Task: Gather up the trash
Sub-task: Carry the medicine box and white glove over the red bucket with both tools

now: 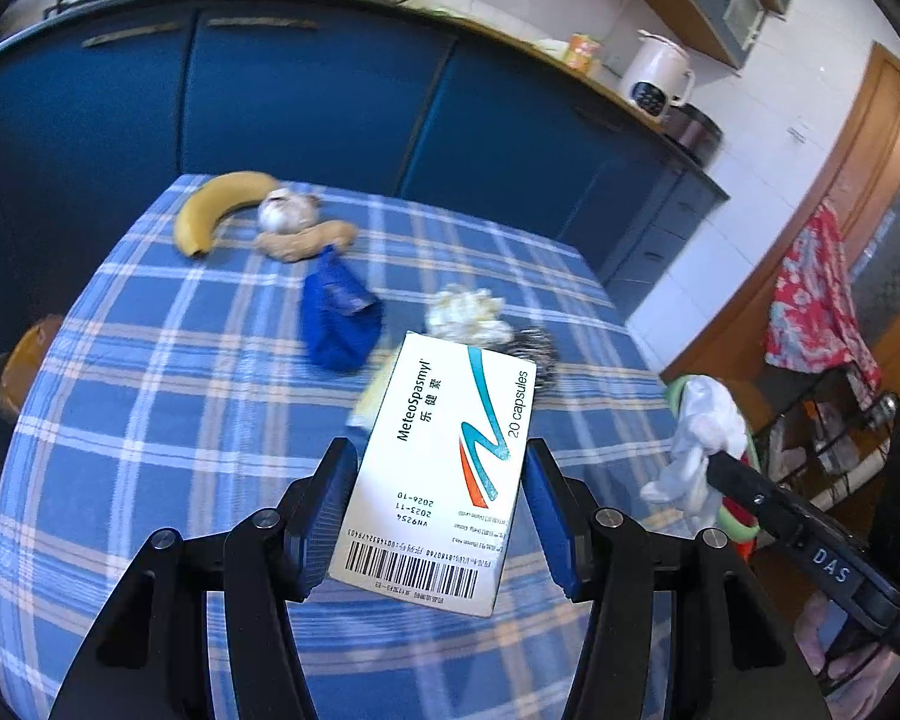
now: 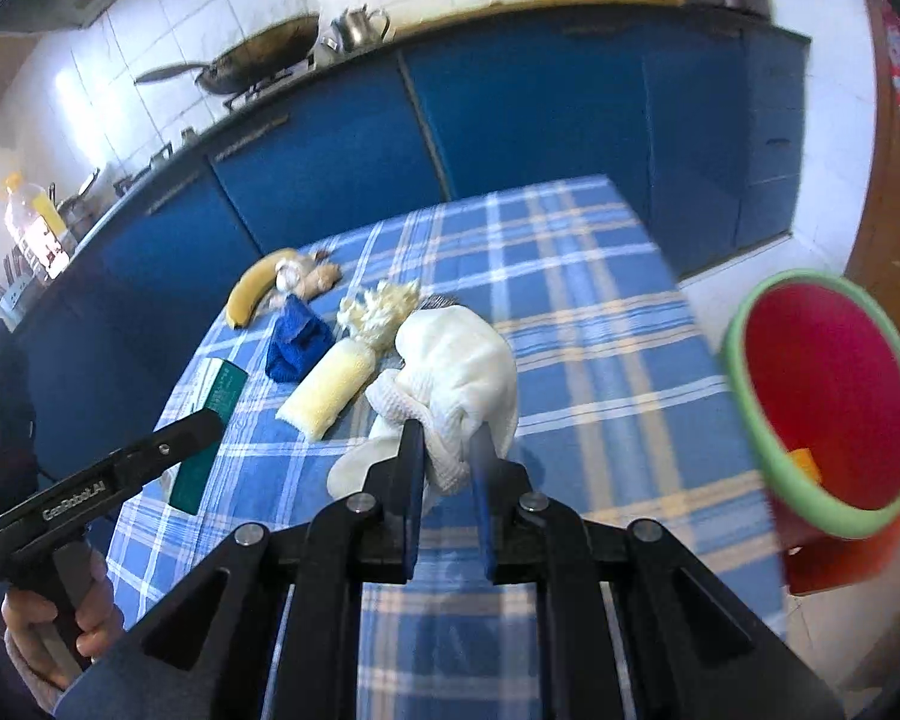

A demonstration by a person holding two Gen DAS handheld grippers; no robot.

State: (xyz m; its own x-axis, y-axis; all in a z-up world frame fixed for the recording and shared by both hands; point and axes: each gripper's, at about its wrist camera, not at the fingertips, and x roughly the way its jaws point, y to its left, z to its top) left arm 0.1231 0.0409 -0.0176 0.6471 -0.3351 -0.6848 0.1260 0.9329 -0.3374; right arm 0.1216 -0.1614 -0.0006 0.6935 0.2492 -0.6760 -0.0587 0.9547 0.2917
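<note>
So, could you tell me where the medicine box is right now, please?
The medicine box is held between the left gripper fingers above the checked tablecloth, in front of the yellow sponge.

Home kitchen: wok (image 2: 258, 60); kettle (image 1: 657, 75); cabinets (image 1: 306, 102)

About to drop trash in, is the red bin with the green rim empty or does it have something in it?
Not empty: the red bin holds one small orange piece low against its inner wall; the rest of the visible interior is bare red.
</note>
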